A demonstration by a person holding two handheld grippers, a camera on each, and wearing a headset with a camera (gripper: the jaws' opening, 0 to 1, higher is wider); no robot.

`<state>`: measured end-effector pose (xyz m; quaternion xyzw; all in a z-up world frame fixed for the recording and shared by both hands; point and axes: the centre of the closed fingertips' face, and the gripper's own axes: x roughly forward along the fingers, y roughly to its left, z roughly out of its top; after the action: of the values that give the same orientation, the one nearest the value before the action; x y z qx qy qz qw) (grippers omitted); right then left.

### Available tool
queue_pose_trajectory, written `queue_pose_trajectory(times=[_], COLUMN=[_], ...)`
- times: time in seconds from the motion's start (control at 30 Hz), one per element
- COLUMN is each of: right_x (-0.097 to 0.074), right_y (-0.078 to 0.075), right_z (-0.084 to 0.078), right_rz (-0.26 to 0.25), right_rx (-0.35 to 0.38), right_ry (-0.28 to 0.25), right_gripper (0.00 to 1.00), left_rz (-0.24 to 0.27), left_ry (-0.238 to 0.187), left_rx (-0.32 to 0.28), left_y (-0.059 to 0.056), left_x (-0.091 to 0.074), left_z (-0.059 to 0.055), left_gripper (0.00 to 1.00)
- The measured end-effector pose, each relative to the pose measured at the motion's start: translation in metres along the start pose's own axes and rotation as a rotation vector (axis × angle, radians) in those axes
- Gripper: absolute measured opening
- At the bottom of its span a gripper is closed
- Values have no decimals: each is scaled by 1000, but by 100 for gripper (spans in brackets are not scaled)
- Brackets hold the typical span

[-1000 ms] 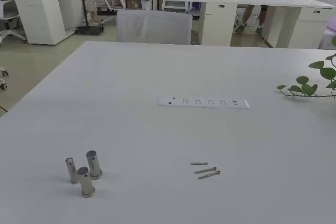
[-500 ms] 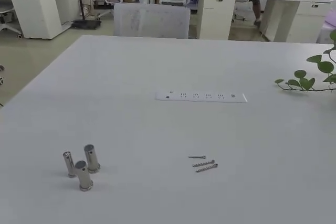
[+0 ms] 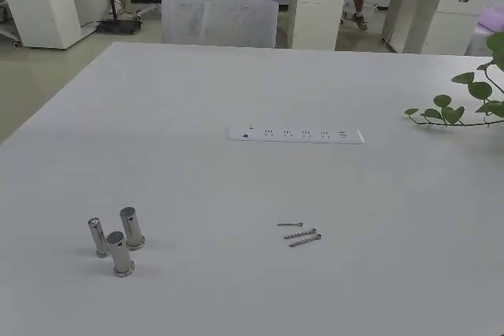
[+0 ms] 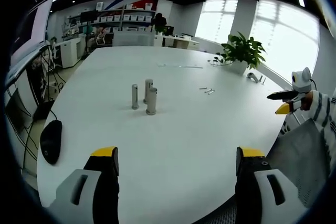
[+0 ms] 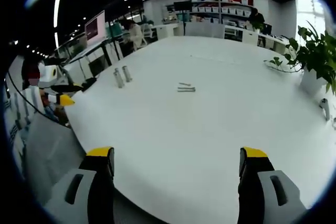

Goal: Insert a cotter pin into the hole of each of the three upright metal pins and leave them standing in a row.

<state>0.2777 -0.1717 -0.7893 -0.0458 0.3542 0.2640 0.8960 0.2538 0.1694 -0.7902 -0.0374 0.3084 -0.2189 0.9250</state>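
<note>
Three upright metal pins [image 3: 116, 240] stand bunched together at the table's front left; they also appear in the left gripper view [image 4: 144, 96] and the right gripper view [image 5: 121, 75]. Three cotter pins [image 3: 298, 234] lie flat near the table's middle, seen too as cotter pins [image 4: 207, 90] and cotter pins [image 5: 185, 87]. My left gripper [image 4: 176, 157] is open over the near table edge, well short of the pins. My right gripper [image 5: 177, 160] is open too, held back from the table edge with nothing between its yellow-tipped fingers.
A white power strip [image 3: 295, 134] lies across the table's middle. Plant leaves [image 3: 465, 100] reach in at the right; a potted plant [image 4: 242, 53] stands there. A black mouse [image 4: 50, 140] sits at the left edge. A grey chair [image 3: 219, 21] stands behind the table.
The head camera has tilted down and the whole scene has slid up in the picture. Pins and cotter pins have not moved on the table.
</note>
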Motion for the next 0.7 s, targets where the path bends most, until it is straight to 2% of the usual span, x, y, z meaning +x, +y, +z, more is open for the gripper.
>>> queue_pose_trajectory(times=[0.2, 0.37, 0.7], right_x=[1, 1, 0], right_y=[1, 2, 1], right_z=[-1, -1, -1], right_rz=[-5, -6, -12], right_rx=[1, 4, 9], right_ry=[10, 11, 12], right_gripper=[100, 100, 100], left_rz=[4, -5, -24], left_ry=[-1, -5, 3], left_rx=[12, 22, 44], left_y=[4, 8, 7], left_x=[6, 12, 28], left_z=[2, 10, 19], left_gripper=[91, 91, 90])
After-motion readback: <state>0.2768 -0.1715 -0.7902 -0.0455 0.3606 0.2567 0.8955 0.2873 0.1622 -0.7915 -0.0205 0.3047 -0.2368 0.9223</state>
